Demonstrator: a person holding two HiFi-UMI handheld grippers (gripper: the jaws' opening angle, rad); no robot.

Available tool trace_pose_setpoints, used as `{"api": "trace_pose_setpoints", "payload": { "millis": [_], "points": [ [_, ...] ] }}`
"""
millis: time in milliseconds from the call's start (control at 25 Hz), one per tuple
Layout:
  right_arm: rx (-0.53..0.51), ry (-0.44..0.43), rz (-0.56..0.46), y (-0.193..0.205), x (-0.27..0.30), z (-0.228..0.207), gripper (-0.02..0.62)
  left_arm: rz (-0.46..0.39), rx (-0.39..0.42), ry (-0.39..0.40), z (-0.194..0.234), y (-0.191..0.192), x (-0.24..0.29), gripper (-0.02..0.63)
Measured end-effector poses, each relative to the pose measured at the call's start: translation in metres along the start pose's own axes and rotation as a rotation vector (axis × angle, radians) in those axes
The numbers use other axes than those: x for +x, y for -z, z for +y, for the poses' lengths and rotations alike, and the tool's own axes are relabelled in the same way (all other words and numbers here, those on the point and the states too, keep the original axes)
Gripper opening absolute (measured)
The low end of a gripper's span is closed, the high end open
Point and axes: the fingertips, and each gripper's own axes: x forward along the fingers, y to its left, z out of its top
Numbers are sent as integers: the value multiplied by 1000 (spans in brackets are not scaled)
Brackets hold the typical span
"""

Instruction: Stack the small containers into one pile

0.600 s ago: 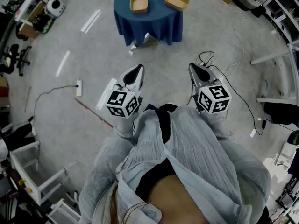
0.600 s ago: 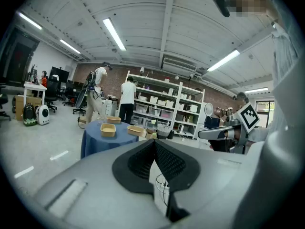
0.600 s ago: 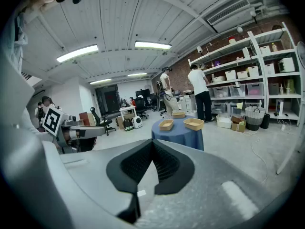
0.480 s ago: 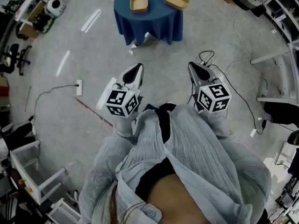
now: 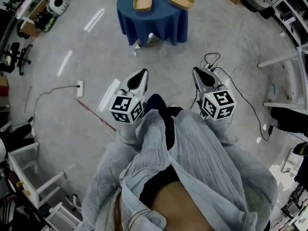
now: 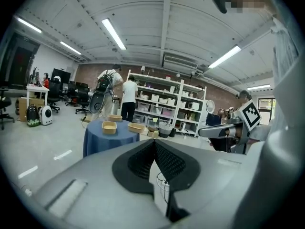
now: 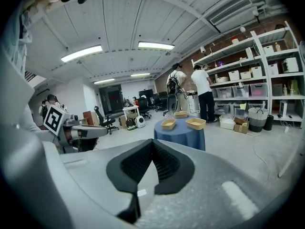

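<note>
Small containers (image 5: 143,2) lie apart on the blue-draped round tabletop (image 5: 151,23), top centre of the head view.
They are shallow tan trays with rounded corners, open side up, not stacked. The left tool (image 5: 140,74) and right tool (image 5: 198,72), both clenched on nothing, hover mid-frame, well apart from them.

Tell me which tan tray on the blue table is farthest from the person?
The back tray, at the blue table's far edge. The left tray and right tray lie side by side in front of it, nearer the person.
</note>
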Motion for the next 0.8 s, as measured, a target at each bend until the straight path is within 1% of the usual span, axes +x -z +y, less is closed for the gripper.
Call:
{"api": "trace_pose_setpoints", "payload": {
  "millis": [80, 240, 280, 360, 560, 640, 800],
  "points": [
    [7, -6, 3, 4, -4, 1, 2, 13, -6, 8, -8, 5, -1, 15],
    [0, 7, -40, -3, -8, -2, 3, 20, -18, 12, -14, 8, -2, 15],
    [-6, 4, -41, -4, -8, -2, 17, 20, -20, 10, -14, 7, -1, 15],
    [-8, -9, -34, -2, -6, -3, 119, 24, -19, 10, -14, 8, 2, 15],
    [18, 0, -25, 2, 0, -8, 217, 31, -18, 21, -13, 10, 10, 15],
    [25, 1, -15, 3, 3, -10, 233, 37, -19, 21, -10, 10, 15, 15],
    [31, -6, -3, 0, 12, -22, 233, 48, -22, 16, -5, 7, 29, 15]
  ]
}}
